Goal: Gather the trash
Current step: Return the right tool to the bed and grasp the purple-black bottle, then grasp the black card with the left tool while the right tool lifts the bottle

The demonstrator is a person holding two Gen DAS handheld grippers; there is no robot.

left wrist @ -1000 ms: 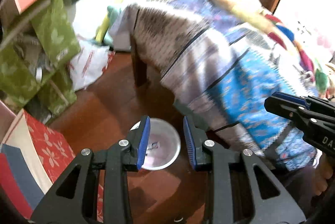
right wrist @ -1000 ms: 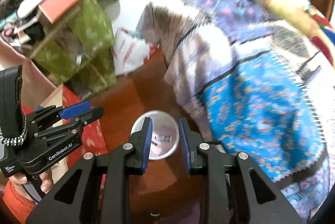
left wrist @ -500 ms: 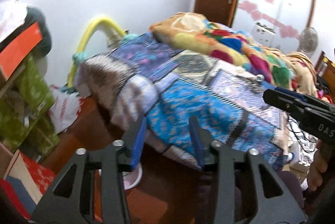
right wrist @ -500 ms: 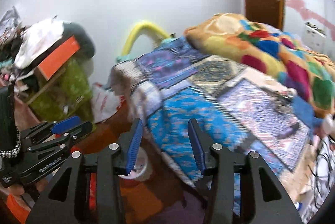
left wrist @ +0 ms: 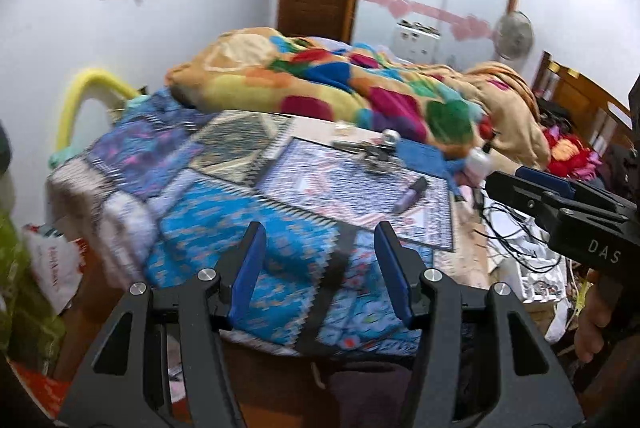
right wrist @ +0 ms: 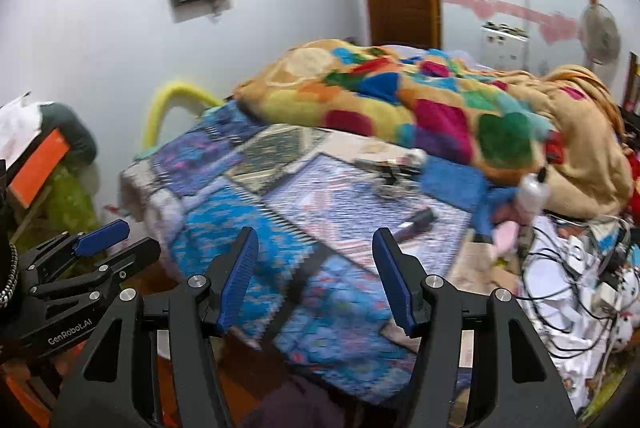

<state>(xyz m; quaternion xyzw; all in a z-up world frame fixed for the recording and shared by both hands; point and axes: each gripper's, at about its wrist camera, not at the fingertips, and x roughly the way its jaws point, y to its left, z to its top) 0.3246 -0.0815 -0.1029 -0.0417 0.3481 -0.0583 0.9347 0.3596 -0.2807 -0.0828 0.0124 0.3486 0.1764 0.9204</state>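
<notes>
- Nearest, the left gripper (left wrist: 318,260) and the right gripper (right wrist: 314,270) both hang over the foot of the bed, their blue-padded jaws spread with nothing between them; they have just been opening.
- A second ago both pointed down at a round white bowl on the wooden floor; now both have swung up to face the bed. I'd judge one drop finished and the hunt for the next piece begun.
- On the blue patchwork quilt (left wrist: 224,240) lies a small dark purple stick-shaped object (left wrist: 412,193) (right wrist: 414,222), likely the next piece of trash: it lies flat, long axis running from lower left to upper right.
- Just beyond sits a blurred heap of metallic scraps (left wrist: 368,147), too smeared to identify.
- Farthest, the multicoloured fleece blanket (right wrist: 420,99) is piled against the wall.
</notes>
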